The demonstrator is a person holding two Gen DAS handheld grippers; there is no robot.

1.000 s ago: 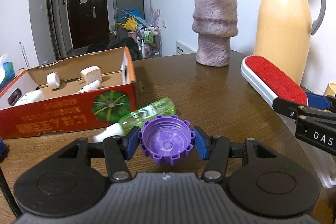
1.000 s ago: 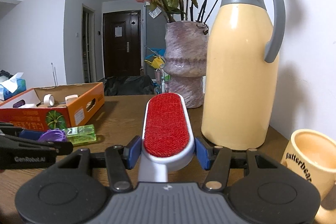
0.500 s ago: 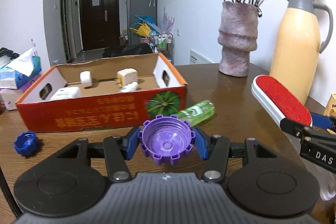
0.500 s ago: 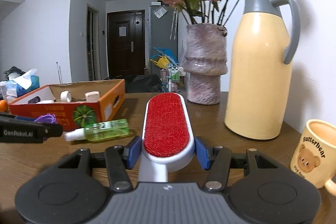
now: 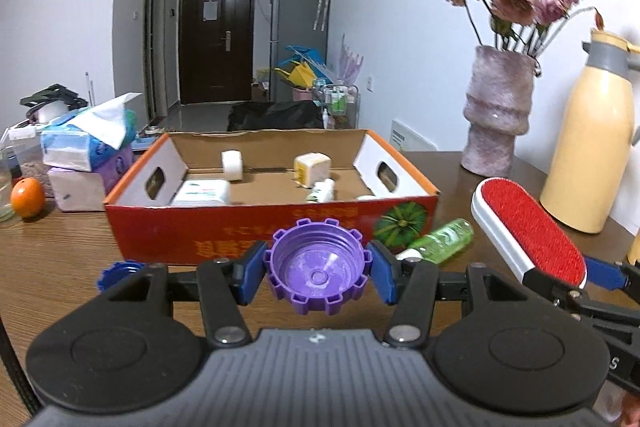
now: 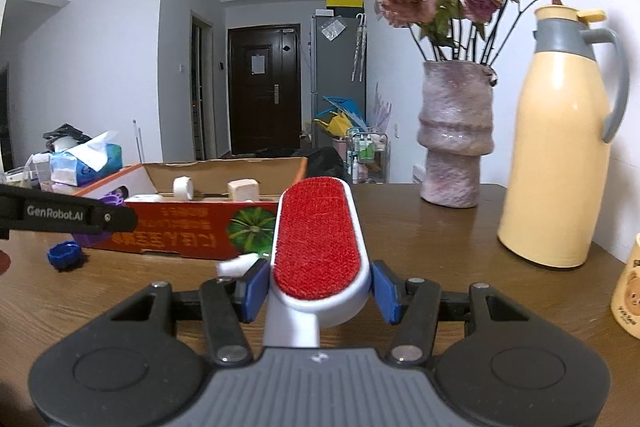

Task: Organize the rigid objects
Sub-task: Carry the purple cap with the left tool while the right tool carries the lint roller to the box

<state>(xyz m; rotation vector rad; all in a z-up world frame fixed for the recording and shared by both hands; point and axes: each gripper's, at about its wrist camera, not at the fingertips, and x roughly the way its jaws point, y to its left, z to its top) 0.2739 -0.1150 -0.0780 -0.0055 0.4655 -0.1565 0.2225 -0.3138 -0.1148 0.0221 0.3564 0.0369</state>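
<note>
Wood table [image 5: 64, 247] carries everything, with a cream thermos jug [image 6: 560, 167] and a mottled vase [image 6: 456, 143] of dried roses standing toward the wall on the right. Left of them sits an open orange cardboard box [image 5: 276, 231] with several small white items lying on its floor. Beyond its left end are stacked tissue packs [image 5: 88, 147] and an orange [image 5: 27, 197]. The right gripper [image 6: 318, 285] is clenched on a white lint brush [image 6: 316, 239], its blue pads pressing both sides of the base, the red face up and pointing toward the box. A green spray bottle [image 5: 444, 241] lies on the table against the box's front right corner. The left gripper [image 5: 318, 275] grasps a purple ribbed cap [image 5: 318, 269], open side up, in front of the box wall. A blue cap [image 5: 116, 273] rests on the table near the box's front left corner.
</note>
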